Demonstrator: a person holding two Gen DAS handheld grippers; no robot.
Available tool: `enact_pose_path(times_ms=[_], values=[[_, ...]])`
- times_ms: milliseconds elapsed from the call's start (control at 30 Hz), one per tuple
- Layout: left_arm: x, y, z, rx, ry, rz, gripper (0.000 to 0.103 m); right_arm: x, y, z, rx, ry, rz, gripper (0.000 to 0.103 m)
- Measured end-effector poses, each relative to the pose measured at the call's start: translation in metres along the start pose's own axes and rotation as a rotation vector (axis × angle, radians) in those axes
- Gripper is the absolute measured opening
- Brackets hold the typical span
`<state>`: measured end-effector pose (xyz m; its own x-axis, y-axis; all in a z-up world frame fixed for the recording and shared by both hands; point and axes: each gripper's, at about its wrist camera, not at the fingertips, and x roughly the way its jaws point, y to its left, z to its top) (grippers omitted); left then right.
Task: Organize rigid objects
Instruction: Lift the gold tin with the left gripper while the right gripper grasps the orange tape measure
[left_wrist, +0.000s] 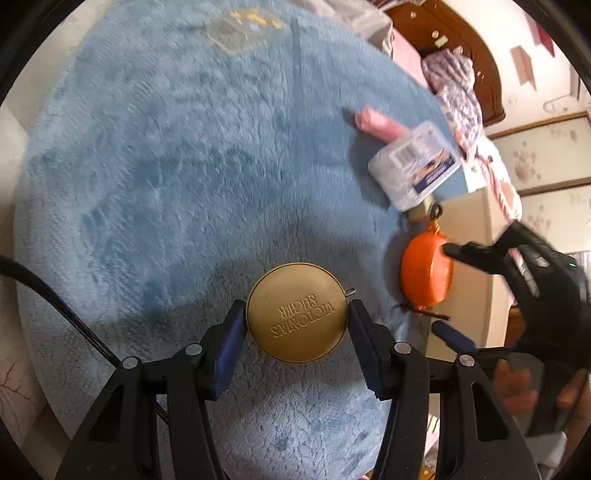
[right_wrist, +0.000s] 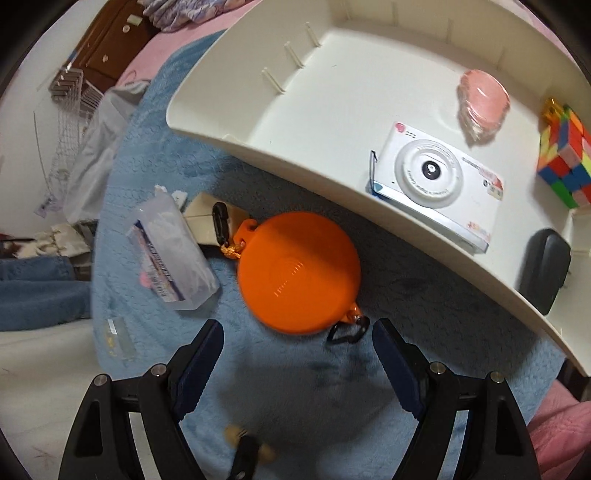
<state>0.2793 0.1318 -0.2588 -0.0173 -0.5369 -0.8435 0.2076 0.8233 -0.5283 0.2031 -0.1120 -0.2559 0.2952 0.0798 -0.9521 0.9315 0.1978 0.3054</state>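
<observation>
Left wrist view shows the left gripper (left_wrist: 297, 325) squeezing a round gold tin (left_wrist: 297, 312) between its blue pads, just above the fluffy blue blanket (left_wrist: 147, 184). The lid reads "VICTORIA'S SUGER", upside down. Right wrist view shows the right gripper (right_wrist: 298, 354) spread wide, holding nothing. An orange round case (right_wrist: 298, 278) lies on the blanket just in front of it. Beside that lies a clear plastic box (right_wrist: 171, 254). A white tray (right_wrist: 332, 74) holds a white toy camera (right_wrist: 436, 184), a color cube (right_wrist: 563, 155) and a black case (right_wrist: 545, 269).
</observation>
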Motion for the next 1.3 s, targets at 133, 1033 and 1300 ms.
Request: enact_pose_path(times_ms=[133,1033,1300], values=[[-0.01,0.0,-0.003,-0.005,-0.066,-0.039,0.059,0.008,0.01,0.0,-0.036,-0.013,-0.063,0.083],[-0.032,0.002,-0.016,-0.027,-0.174,-0.031,0.059,0.041,0.029,0.009,-0.22,-0.104,-0.195,0.081],[-0.05,0.002,-0.022,0.009,-0.235,-0.028,0.059,0.036,0.01,-0.009,-0.23,-0.057,-0.163,0.081]])
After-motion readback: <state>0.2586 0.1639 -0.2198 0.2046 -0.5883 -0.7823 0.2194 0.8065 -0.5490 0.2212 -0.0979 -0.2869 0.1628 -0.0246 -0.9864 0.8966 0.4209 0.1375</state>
